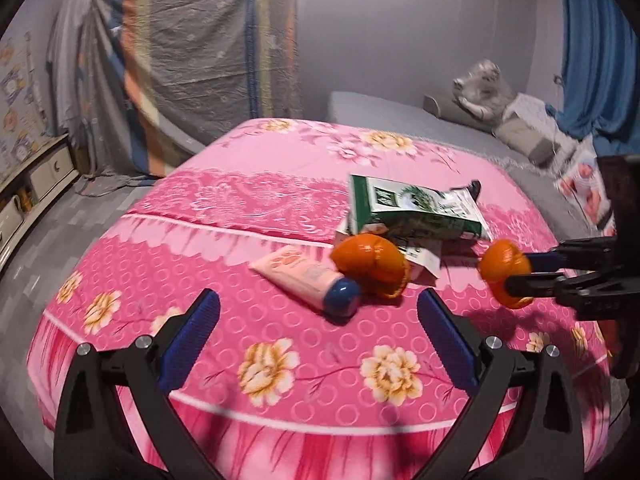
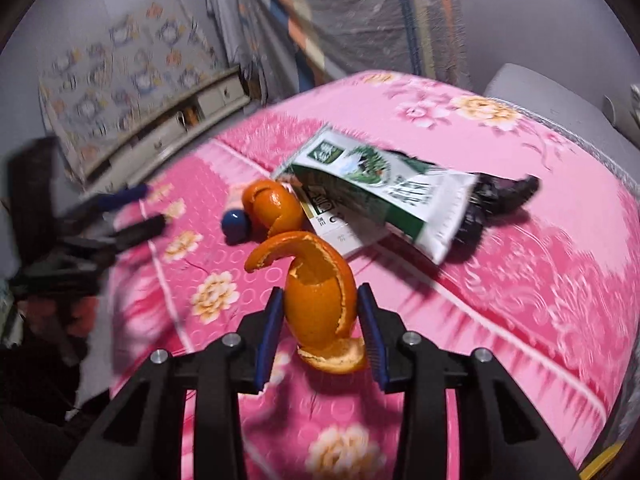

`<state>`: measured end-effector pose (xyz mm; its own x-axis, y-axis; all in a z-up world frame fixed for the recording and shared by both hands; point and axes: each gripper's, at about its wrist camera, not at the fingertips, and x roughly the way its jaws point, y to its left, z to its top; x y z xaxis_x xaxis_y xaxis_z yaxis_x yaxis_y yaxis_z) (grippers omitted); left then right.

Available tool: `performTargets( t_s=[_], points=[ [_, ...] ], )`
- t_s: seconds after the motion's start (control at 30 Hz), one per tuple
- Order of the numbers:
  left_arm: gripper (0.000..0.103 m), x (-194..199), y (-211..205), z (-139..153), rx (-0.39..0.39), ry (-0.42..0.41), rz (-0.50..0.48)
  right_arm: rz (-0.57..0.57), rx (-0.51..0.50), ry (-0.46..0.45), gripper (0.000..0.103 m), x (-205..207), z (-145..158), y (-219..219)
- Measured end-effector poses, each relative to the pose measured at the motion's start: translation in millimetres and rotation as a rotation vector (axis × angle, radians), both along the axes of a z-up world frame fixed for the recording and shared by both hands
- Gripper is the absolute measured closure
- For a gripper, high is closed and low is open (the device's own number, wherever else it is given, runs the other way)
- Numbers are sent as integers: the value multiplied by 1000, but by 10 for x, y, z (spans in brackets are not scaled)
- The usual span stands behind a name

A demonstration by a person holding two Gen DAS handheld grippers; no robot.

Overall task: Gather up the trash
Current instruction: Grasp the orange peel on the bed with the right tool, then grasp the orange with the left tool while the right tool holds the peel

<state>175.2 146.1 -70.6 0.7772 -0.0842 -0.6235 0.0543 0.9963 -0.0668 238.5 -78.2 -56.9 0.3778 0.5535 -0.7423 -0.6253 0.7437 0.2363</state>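
A curled orange peel [image 2: 320, 304] sits between the blue pads of my right gripper [image 2: 320, 300], which is shut on it; in the left wrist view this peel [image 1: 506, 272] hangs just above the bed in the right gripper [image 1: 516, 274]. A second orange peel [image 1: 372, 264] lies on the pink cover beside a pink tube with a blue cap [image 1: 308, 276]. Behind them rests a green-and-white carton [image 1: 416, 208] on a black item [image 2: 508, 196]. My left gripper [image 1: 318, 298] is open wide, just short of the tube, holding nothing.
The trash lies on a bed with a pink flowered cover [image 1: 248, 360]. Grey mattress and pillows [image 1: 480, 96] sit behind, a blue curtain [image 1: 592, 40] at far right. A low cabinet [image 1: 36, 184] stands on the left, past a strip of grey floor.
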Motion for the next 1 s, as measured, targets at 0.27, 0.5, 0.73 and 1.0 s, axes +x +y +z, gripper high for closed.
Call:
performTargets(
  t_s=[0.27, 0.5, 0.73, 1.0],
  points=[
    [9, 623, -273, -162, -12, 132, -70, -47, 141, -27, 67, -282, 217, -407],
    [9, 923, -352, -286, 9, 200, -74, -60, 187, -28, 67, -348, 250, -520],
    [20, 1064, -364, -338, 24, 235, -76, -70, 213, -12, 67, -343, 228, -541],
    [42, 1087, -502, -401, 57, 257, -111, -75, 226, -10, 67, -403, 264, -539]
  ],
)
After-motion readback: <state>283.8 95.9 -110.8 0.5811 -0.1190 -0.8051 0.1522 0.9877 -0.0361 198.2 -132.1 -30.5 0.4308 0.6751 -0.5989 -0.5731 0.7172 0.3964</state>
